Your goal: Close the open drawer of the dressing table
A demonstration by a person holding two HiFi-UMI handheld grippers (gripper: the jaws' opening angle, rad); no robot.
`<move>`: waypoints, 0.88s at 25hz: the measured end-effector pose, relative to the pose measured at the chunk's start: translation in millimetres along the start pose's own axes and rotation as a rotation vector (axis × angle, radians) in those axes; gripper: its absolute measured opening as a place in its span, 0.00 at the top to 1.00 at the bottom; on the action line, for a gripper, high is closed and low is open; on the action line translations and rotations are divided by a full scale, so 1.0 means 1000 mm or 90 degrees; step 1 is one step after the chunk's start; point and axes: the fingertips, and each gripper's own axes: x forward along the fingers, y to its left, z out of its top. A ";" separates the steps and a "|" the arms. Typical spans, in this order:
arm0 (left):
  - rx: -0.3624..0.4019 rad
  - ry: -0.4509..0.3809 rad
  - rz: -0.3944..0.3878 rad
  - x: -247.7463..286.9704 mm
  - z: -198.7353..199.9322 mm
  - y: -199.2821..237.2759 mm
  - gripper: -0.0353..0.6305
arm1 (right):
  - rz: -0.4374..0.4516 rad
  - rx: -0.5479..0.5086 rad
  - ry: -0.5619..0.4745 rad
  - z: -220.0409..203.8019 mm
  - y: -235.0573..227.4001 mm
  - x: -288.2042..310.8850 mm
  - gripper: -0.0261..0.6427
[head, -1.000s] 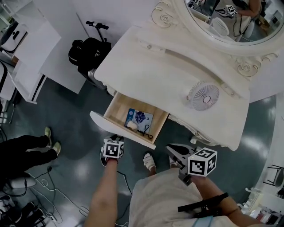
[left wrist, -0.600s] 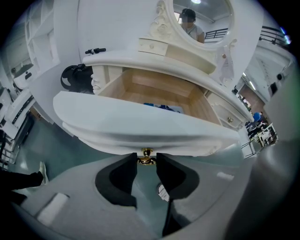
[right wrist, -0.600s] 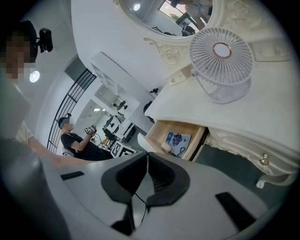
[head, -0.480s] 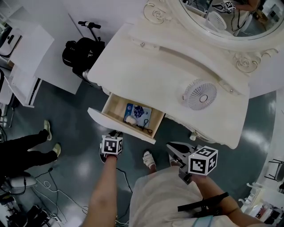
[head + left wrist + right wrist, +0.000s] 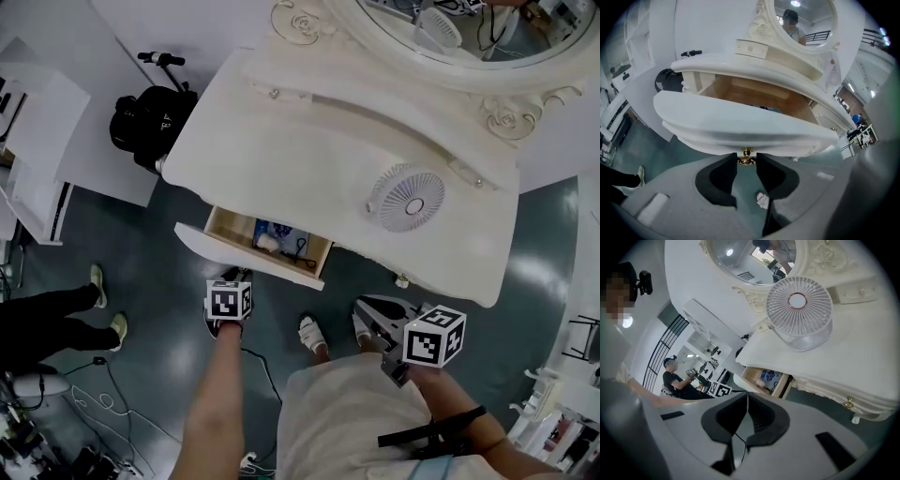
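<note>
The white dressing table (image 5: 309, 141) has one drawer (image 5: 246, 253) partly open at its front left; a blue patterned item, a small white thing and a black cord show inside. My left gripper (image 5: 234, 279) is at the drawer's curved front (image 5: 740, 129), its jaws closed on the small brass knob (image 5: 746, 157). My right gripper (image 5: 364, 307) hangs lower right of the drawer, over the floor. Its pads (image 5: 754, 401) meet with nothing between them. The open drawer (image 5: 768, 379) also shows in the right gripper view, under the tabletop.
A small white fan (image 5: 405, 199) stands on the tabletop below the oval mirror (image 5: 450, 28). A black scooter (image 5: 142, 120) and white cabinets (image 5: 37, 150) stand at the left. Another person's legs (image 5: 47, 323) and floor cables (image 5: 103, 412) are at lower left. My sandalled feet (image 5: 312, 336) are near the table.
The drawer has slid further into the table, so less of its inside shows. My left gripper has moved toward the table with the drawer front. The right gripper shifted slightly.
</note>
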 end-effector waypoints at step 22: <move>0.011 -0.009 -0.012 0.028 0.062 -0.013 0.76 | -0.009 0.040 -0.017 0.012 -0.027 -0.010 0.93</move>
